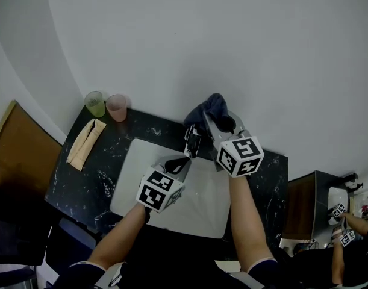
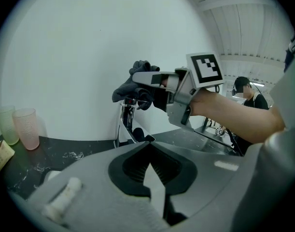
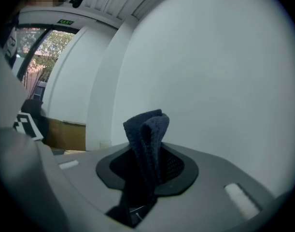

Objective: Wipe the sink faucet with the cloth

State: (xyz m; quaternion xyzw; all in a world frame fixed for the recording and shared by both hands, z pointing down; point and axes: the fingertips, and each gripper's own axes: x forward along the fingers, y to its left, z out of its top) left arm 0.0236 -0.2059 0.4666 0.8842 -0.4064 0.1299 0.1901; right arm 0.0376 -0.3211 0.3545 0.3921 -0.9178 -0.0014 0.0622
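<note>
A dark blue cloth (image 1: 209,108) is bunched in my right gripper (image 1: 215,115), whose jaws are shut on it. In the right gripper view the cloth (image 3: 148,139) stands up folded between the pads. The right gripper (image 2: 145,87) holds the cloth (image 2: 129,88) at the top of the chrome faucet (image 2: 124,123), which rises at the back of the white sink (image 1: 132,179). In the head view the faucet (image 1: 192,142) is partly hidden by the gripper. My left gripper (image 1: 181,162) hovers over the basin in front of the faucet, shut (image 2: 148,146) with nothing in it.
A green cup (image 1: 94,103) and a pink cup (image 1: 117,107) stand at the counter's back left, with a tan folded pack (image 1: 86,142) beside them. The black marble counter (image 1: 81,185) surrounds the sink. Another person (image 2: 246,88) stands far off at the right.
</note>
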